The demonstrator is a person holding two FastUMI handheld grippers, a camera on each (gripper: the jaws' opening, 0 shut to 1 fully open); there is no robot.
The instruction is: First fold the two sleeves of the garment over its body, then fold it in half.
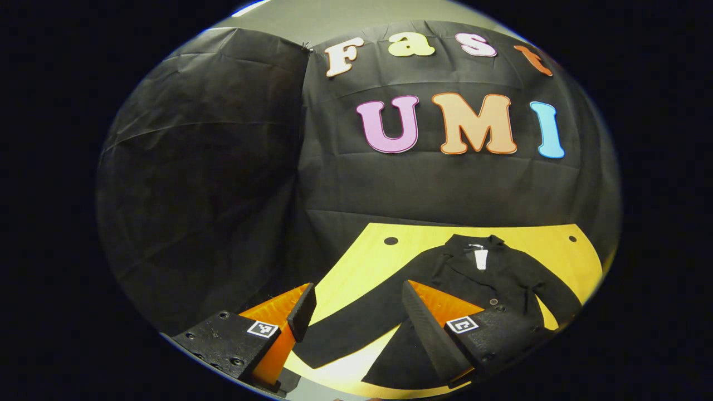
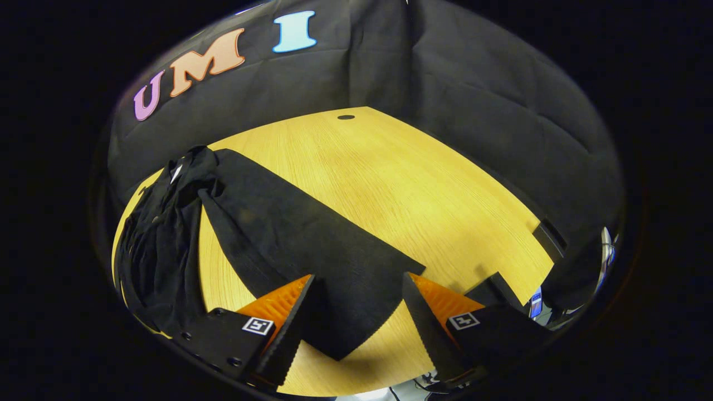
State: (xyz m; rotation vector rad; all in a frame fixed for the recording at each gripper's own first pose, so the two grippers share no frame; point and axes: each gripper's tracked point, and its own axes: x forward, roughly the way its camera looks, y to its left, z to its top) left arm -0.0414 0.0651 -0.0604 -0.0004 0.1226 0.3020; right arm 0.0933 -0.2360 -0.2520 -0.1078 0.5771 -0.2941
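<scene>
Left gripper view showed the black jacket (image 1: 490, 278) lying flat on the wooden table (image 1: 367, 262), collar toward the booth wall, one sleeve (image 1: 356, 323) stretched out. The left gripper (image 1: 356, 317) hovered above that sleeve, jaws apart. In the right gripper view, the right gripper (image 2: 356, 312) hung open over the other sleeve (image 2: 312, 245).

You work inside a booth walled with creased black cloth (image 1: 223, 167), its panels meeting at a corner seam. Before you lies a light yellow wood-grain table (image 2: 401, 184) with small dark round holes (image 2: 346, 117) near its far edge, brightly lit from above.
</scene>
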